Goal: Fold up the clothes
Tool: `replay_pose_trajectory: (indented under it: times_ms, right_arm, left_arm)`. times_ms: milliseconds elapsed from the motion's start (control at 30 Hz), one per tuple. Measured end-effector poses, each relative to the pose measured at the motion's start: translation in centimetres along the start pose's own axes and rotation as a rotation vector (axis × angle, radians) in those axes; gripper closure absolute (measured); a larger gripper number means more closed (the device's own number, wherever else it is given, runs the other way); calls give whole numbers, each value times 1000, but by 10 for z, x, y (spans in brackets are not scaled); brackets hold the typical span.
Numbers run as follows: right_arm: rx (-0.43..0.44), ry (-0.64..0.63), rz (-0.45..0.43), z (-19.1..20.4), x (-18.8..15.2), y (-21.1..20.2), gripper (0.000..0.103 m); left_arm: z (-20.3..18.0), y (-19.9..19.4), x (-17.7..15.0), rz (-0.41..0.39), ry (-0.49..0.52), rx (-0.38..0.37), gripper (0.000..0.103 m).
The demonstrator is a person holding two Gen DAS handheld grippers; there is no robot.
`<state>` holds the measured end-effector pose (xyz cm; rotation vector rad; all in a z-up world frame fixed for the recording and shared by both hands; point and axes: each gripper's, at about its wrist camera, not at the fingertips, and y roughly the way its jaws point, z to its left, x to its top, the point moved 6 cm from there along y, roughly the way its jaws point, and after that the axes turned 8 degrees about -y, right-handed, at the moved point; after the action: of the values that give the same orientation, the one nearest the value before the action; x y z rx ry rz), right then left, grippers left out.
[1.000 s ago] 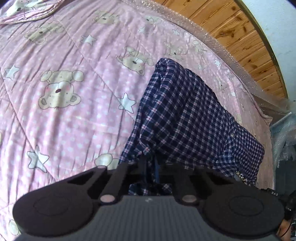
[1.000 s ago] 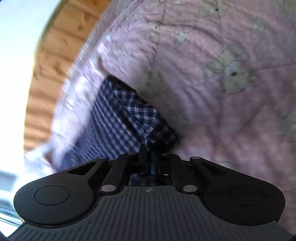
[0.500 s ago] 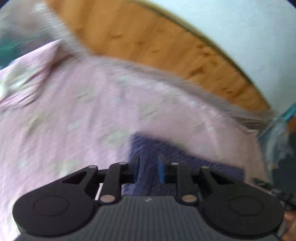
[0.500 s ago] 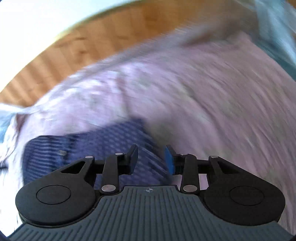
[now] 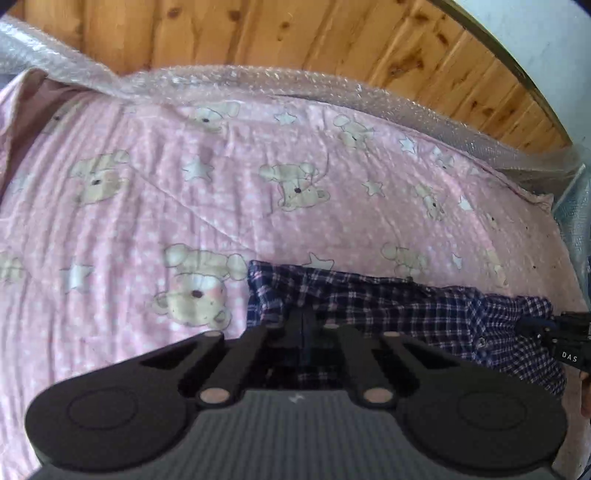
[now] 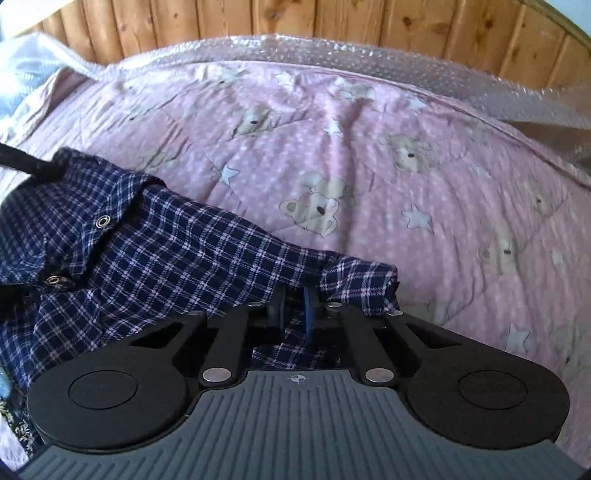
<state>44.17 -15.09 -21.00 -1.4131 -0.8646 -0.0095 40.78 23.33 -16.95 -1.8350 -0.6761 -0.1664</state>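
A navy plaid shirt (image 5: 406,306) lies stretched in a band across the pink quilt. My left gripper (image 5: 303,325) is shut on cloth near the shirt's left corner. At the right edge of that view, the right gripper (image 5: 535,326) meets the other end. In the right wrist view the shirt (image 6: 166,251) runs from the upper left down to my right gripper (image 6: 294,310). Its jaws are closing, and plaid cloth is pinched between the blue pads (image 6: 308,312). The left gripper (image 6: 51,171) holds the far corner by the snap placket (image 6: 101,221).
The pink quilt (image 5: 147,184), printed with bears and stars, covers the whole bed. Bubble wrap (image 5: 258,81) runs along its far edge below a wooden panel (image 5: 295,33). A pale wall shows at the top right.
Both grippers let go of the hanging shirt, opened during a blurred swing, and have closed on it again. Both views now face the wooden panel, with the shirt spread between them.
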Motion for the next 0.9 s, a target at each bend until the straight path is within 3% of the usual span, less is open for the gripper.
replay_pose_trajectory:
  times_ms: [33, 100, 200, 233, 300, 367, 467, 567, 667, 700, 767, 900]
  right_arm:
    - [7, 24, 16, -1, 4, -4, 98]
    - [-2, 63, -24, -2, 2, -33, 85]
    - [31, 77, -77, 16, -14, -72, 82]
    - [39, 67, -45, 23, -27, -68, 82]
    - [40, 41, 2, 33, -55, -50, 81]
    - [36, 26, -42, 36, -74, -39, 81]
    - [12, 59, 24, 35, -68, -42, 78]
    - [22, 59, -25, 49, -65, -67, 75]
    - [55, 77, -9, 68, -91, -67, 76]
    - [50, 67, -5, 72, -105, -58, 75]
    - [15, 13, -77, 79, -116, -53, 76]
    - [15, 29, -30, 82, -106, -49, 75]
  left_arm:
    - [0, -16, -6, -15, -7, -35, 97]
    - [1, -48, -19, -44, -20, -106, 90]
    - [8, -44, -56, 25, 13, -68, 91]
    - [17, -32, -68, 53, 25, -4, 91]
    - [29, -28, -73, 42, -8, -17, 94]
    - [31, -36, -71, 38, -31, -24, 95]
    - [26, -58, -68, 22, -25, -3, 95]
    - [22, -83, -87, 17, -40, -70, 91]
    - [36, -62, -120, 102, -26, 16, 87]
    - [39, -62, -122, 88, -32, 6, 90]
    - [46, -62, -126, 57, -45, -15, 91]
    - [40, -67, -121, 79, -16, 20, 90]
